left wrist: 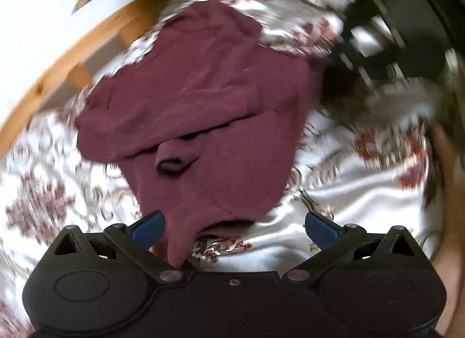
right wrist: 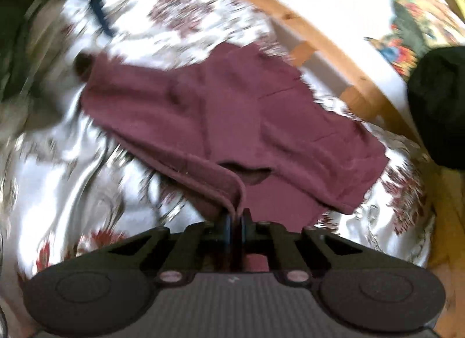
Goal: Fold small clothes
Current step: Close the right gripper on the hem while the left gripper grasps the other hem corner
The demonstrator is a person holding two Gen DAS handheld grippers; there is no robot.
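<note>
A maroon long-sleeved top lies partly folded on a white floral bedspread, one sleeve laid across its body. My left gripper is open, its blue-tipped fingers spread over the garment's near corner, which hangs between them. In the right wrist view the same top lies ahead. My right gripper is shut on a folded edge of the top, which rises into the jaws. The right gripper's dark body shows blurred at the upper right of the left wrist view.
A wooden bed rail curves along the far side of the bedspread, also in the right wrist view. Beyond it is a white floor and a colourful mat. A dark object sits at the right edge.
</note>
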